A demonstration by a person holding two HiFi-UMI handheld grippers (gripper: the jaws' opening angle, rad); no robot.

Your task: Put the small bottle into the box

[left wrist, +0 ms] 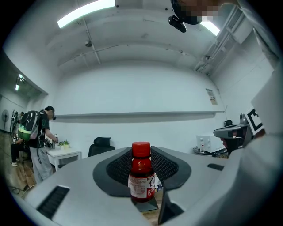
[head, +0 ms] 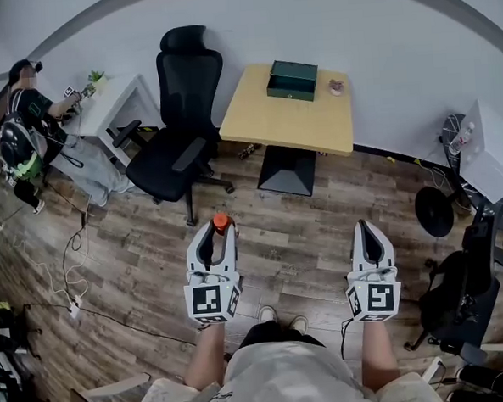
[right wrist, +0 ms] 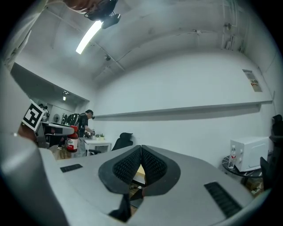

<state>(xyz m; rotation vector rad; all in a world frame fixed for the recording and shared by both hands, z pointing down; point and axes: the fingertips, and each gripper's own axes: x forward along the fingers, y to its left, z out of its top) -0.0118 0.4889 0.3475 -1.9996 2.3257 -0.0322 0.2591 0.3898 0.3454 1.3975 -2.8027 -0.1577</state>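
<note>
Holding the small bottle [head: 221, 222] upright in the left gripper [head: 216, 234] right now. The textured pads are clamped on both sides of it, with the red cap poking up above the jaws and the white-and-red label facing that gripper's camera. The right gripper [head: 368, 231] has nothing in it, and its jaws are pressed together tip to tip. Both grippers are out in front of the person, pointing level over the wood floor [head: 136, 254]. The green box [head: 292, 80] sits closed at the far edge of the light wooden table [head: 264, 123], well apart from the bottle. A black office chair [head: 178, 115] is just left of the table, and another person [head: 25, 108] stands at a white desk [head: 113, 98] way off left.
</note>
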